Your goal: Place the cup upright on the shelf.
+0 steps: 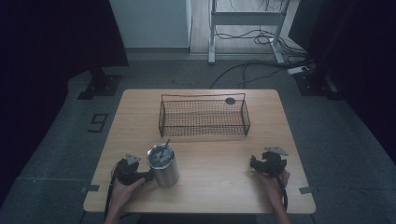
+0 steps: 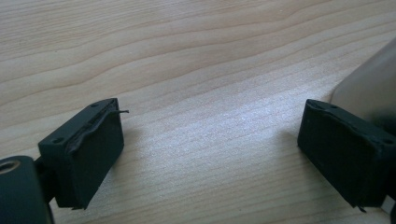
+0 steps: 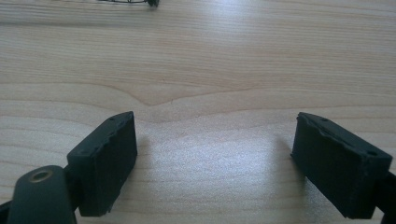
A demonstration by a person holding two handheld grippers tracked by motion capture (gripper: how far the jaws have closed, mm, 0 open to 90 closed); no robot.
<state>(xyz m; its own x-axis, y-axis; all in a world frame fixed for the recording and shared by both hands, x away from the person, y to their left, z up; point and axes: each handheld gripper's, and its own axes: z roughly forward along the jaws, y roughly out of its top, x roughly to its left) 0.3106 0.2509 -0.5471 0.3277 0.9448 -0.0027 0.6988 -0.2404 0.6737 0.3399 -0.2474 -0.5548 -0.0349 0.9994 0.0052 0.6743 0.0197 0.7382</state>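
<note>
A shiny steel cup [image 1: 163, 165] with a utensil handle sticking out of it stands on the wooden table [image 1: 210, 154] at the front left. My left gripper [image 1: 142, 176] rests just left of the cup, held in a hand, its jaws wide apart. In the left gripper view the left gripper [image 2: 210, 149] is open over bare wood, and the cup's metal wall [image 2: 369, 88] shows just past the right jaw. My right gripper [image 1: 256, 163] lies at the front right, also in a hand. Its jaws [image 3: 215, 158] stand open with nothing between them.
A black wire mesh basket [image 1: 204, 116] stands at the middle back of the table, with a small dark round object [image 1: 230, 101] at its far right rim. The basket's lower edge [image 3: 128, 2] peeks in at the top of the right gripper view. Cables lie on the floor beyond.
</note>
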